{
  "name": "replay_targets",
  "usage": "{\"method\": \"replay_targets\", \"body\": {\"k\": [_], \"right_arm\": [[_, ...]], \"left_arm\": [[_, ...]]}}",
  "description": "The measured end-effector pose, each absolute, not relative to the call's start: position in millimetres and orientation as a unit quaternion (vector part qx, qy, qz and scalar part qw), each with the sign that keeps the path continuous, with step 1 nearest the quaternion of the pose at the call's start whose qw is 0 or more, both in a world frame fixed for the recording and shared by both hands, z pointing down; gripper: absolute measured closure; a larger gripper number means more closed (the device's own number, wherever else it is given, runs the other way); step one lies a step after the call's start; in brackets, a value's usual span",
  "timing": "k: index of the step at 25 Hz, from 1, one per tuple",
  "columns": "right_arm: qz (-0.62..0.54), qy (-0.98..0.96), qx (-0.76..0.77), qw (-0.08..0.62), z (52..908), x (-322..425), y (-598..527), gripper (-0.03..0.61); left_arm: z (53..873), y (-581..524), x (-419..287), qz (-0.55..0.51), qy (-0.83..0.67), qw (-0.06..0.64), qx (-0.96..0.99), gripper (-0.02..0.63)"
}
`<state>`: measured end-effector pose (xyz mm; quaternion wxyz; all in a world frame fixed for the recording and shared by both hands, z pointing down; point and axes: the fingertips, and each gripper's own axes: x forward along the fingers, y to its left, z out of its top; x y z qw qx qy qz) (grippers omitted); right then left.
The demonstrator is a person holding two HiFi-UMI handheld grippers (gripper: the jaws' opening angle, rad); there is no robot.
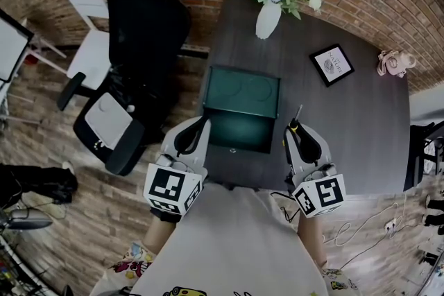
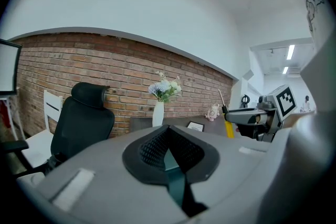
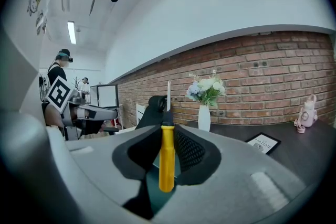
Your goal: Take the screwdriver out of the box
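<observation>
The dark green box (image 1: 243,89) lies open on the dark table (image 1: 361,128), lid tipped back, its inside looking bare. My right gripper (image 1: 292,127) hovers at the box's right front corner, shut on the yellow-handled screwdriver (image 1: 295,123). In the right gripper view the screwdriver (image 3: 167,160) stands upright between the pads, steel shaft pointing up, right gripper (image 3: 167,136) closed on the handle. My left gripper (image 1: 205,123) is by the box's left front corner. In its own view the left gripper (image 2: 168,136) is shut with nothing in it, and the screwdriver (image 2: 229,127) shows at the right.
A white vase of flowers (image 1: 268,19) stands behind the box. A framed card (image 1: 331,64) and a pink object (image 1: 393,63) lie at the right back. A black office chair (image 1: 142,45) stands left of the table, and cables (image 1: 361,229) trail on the floor.
</observation>
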<state>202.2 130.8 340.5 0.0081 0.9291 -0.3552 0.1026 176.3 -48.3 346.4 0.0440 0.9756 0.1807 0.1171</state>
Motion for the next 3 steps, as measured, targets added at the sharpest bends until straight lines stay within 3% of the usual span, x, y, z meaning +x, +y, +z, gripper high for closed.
{"method": "replay_targets", "body": {"k": [3], "right_arm": [[0.104,-0.354,0.929,0.008,343.0,204.1,130.2,0.497]], "left_arm": [[347.7,-49.8,178.7,0.118,0.18,0.044,0.976,0.615]]}}
